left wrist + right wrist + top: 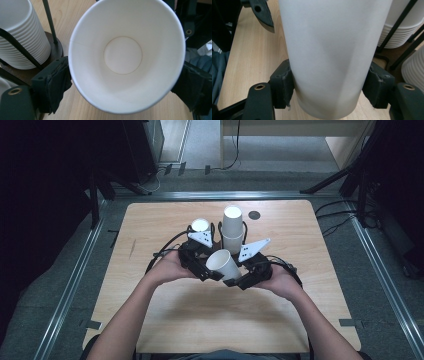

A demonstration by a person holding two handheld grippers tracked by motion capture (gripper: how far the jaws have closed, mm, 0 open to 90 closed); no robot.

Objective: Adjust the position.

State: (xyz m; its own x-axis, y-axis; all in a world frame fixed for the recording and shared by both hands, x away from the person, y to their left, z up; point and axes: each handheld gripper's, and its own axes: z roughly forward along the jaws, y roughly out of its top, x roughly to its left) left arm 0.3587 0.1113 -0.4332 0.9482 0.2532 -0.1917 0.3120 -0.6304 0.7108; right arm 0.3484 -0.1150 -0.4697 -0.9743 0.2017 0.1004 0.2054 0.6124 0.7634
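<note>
Right gripper view: jaws clamp paper cup [329,55], rim cut off; left jaws grip it too

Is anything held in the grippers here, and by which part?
Yes: both hold one white paper cup, lying tilted. The left gripper grips it by the rim end, the right gripper by the side wall near the base.

The high view is dim and soft, its corners sinking into black, with the table [165,315] evenly lit from above. Both gripper views are brighter; the white cup [329,55] is close and slightly blurred
</note>
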